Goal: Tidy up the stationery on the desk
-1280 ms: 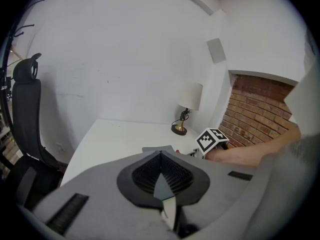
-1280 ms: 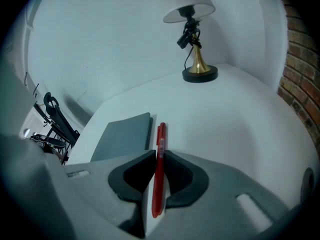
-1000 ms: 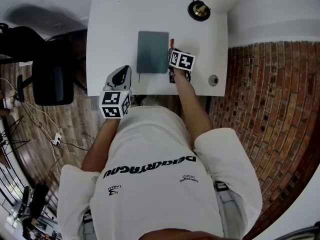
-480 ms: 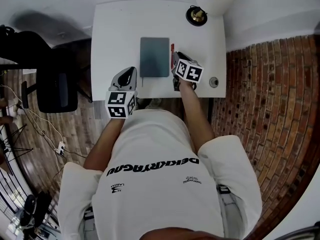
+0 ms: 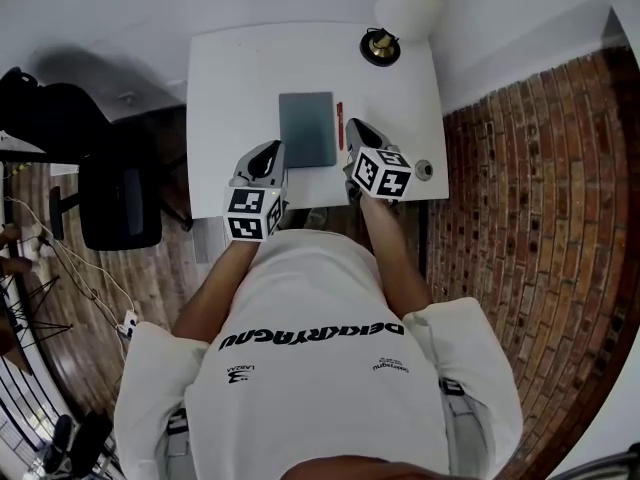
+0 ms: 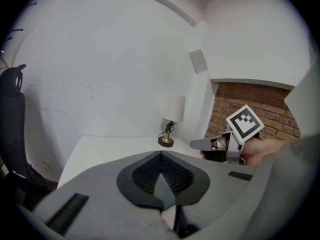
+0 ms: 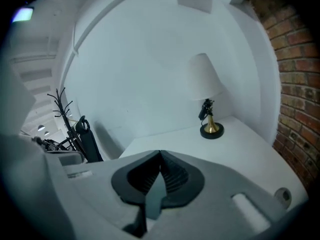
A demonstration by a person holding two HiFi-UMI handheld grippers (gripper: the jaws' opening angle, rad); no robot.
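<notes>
A grey notebook [image 5: 307, 129] lies flat in the middle of the white desk [image 5: 230, 78]. A thin red pen [image 5: 340, 112] lies along its right edge, parallel to it. My left gripper [image 5: 272, 149] hovers at the notebook's near left corner, shut with nothing in it [image 6: 160, 154]. My right gripper [image 5: 353, 125] sits just right of the pen's near end, also shut and empty [image 7: 160, 153]. From the left gripper view, the right gripper [image 6: 207, 144] shows with its marker cube. Neither gripper view shows the notebook or the pen.
A brass-footed lamp [image 5: 380, 46] with a white shade stands at the desk's far right corner [image 7: 211, 128]. A small round metal thing [image 5: 424, 169] sits near the front right corner. A black chair [image 5: 118, 188] stands left of the desk; a brick wall [image 5: 520, 168] runs on the right.
My right gripper has drawn back toward the front edge, off the pen, which now lies uncovered beside the notebook. The left gripper has edged closer to the notebook's near corner.
</notes>
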